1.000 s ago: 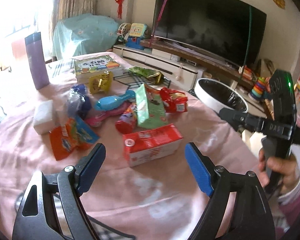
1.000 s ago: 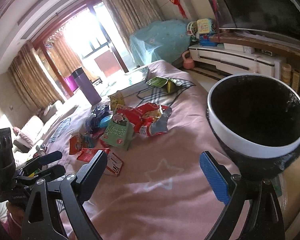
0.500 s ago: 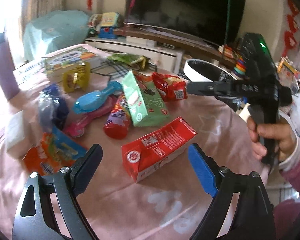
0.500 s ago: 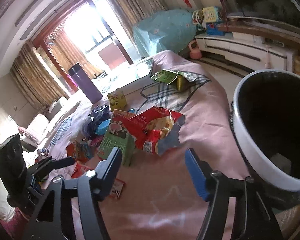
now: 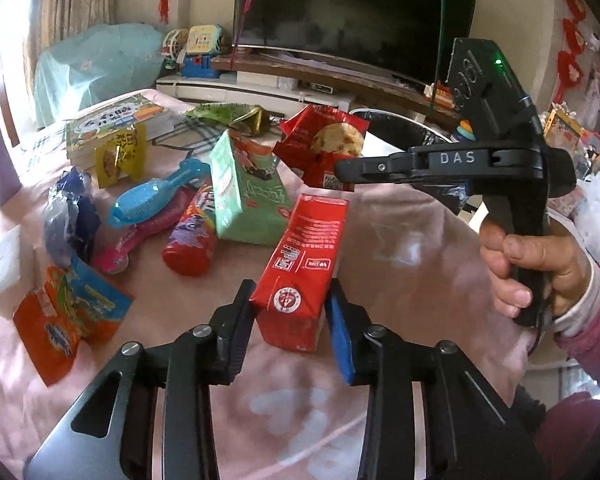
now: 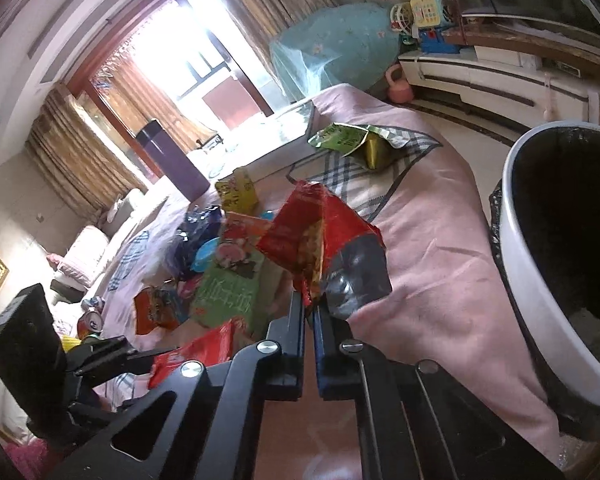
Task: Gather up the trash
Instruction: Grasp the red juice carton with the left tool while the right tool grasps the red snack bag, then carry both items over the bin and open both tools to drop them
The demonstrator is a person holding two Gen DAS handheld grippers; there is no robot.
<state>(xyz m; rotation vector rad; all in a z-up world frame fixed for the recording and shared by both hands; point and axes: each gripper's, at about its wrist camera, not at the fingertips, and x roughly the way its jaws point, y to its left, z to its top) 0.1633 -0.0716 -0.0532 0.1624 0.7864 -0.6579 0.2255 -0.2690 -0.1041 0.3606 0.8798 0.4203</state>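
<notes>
Carton (image 5: 300,264), red, stiff, probably light: my left gripper (image 5: 290,312) closing across its near end; right gripper (image 6: 310,320) pinches limp crisp packet (image 6: 320,248).

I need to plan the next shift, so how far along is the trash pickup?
Barely begun: the bin shows only a scrap at its bottom. In hand: the right gripper pinches a red snack bag, and the left gripper is closing on a red carton. Left on the table: a green carton, a can, an orange pouch and other wrappers.
</notes>
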